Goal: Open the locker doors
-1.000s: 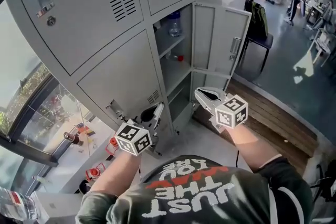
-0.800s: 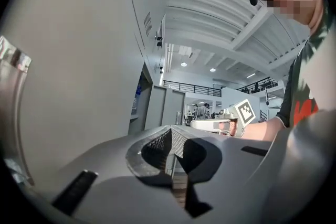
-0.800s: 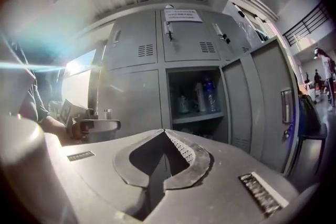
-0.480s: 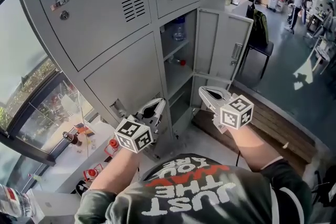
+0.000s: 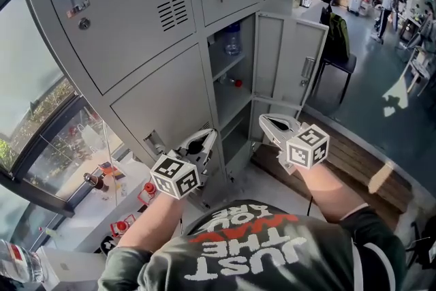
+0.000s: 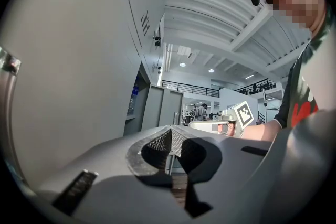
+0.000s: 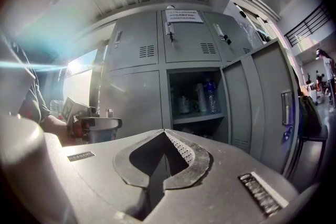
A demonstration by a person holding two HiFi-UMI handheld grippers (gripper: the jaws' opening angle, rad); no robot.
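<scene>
Right claw [image 5: 263, 118] level, jaws together

Left tongs [image 5: 210, 137] shut, empty; right tongs [image 5: 264, 120] shut, empty; both level.

1. You wear a dark grey-green, short-sleeved T-shirt [image 5: 327, 252] printed with white and red lettering.
2. Your left gripper [image 5: 208, 135] and right gripper [image 5: 263, 120] are pale grey, each carrying a black-and-white marker cube [image 5: 307, 145].

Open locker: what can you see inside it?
A water bottle stands on the shelf; a red-capped thing lies below. The dark bottom part cannot be made out.
</scene>
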